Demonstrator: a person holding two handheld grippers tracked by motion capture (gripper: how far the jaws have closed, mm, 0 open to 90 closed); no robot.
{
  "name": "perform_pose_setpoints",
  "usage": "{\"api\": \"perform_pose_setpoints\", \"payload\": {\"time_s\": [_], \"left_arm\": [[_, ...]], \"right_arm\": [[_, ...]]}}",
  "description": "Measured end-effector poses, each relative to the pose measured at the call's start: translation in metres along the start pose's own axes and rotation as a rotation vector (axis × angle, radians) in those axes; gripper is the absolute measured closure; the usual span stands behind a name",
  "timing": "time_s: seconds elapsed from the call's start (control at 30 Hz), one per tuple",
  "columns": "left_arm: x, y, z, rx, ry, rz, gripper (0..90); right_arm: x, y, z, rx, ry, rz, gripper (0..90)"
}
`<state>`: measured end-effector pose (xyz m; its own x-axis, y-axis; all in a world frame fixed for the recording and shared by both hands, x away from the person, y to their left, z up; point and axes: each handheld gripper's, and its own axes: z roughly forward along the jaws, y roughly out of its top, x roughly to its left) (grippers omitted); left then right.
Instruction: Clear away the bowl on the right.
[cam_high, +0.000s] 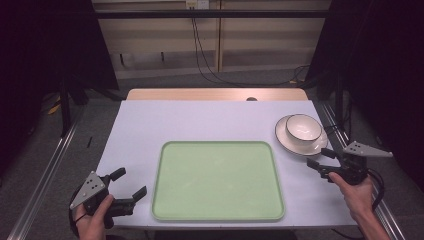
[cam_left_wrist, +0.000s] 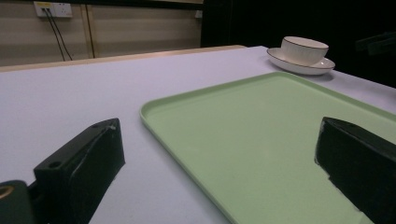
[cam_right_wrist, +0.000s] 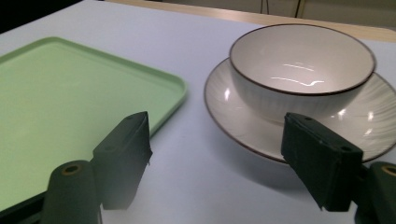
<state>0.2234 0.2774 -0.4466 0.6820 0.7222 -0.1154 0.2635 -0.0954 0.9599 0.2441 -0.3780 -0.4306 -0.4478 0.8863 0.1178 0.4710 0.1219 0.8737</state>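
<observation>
from the high view, my right gripper is spread wide just beside the plate and the bowl on it, near the table's right edge. the left gripper, also apart, waits at the front left corner by the green tray.

in the left gripper view, bowl stands far off.

in the right gripper view, the plate rim is close; i think a push here could slide both toward the edge, or the loose bowl may tip.
</observation>
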Motion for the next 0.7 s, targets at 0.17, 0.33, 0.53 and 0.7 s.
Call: {"api": "perform_pose_setpoints", "payload": {"time_s": [0.17,0.33,0.53,0.7], "left_arm": [[0.001,0.0,-0.001,-0.005,0.008,-0.008,1.5],[0.001,-0.001,0.0,-0.004,-0.006,-0.01,1.5],[0.0,-0.001,0.0,0.0,0.001,-0.006,1.5],[-0.001,-0.001,0.001,0.004,-0.011,-0.006,1.5]], "right_arm": [[-0.017,0.007,0.001,0.014,-0.022,0.003,24.8],[-0.027,0.017,0.006,0.03,-0.054,-0.016,25.8],[-0.042,0.031,0.014,0.05,-0.042,-0.019,34.7],[-0.053,0.044,0.024,0.094,-0.07,-0.004,32.0]]}}
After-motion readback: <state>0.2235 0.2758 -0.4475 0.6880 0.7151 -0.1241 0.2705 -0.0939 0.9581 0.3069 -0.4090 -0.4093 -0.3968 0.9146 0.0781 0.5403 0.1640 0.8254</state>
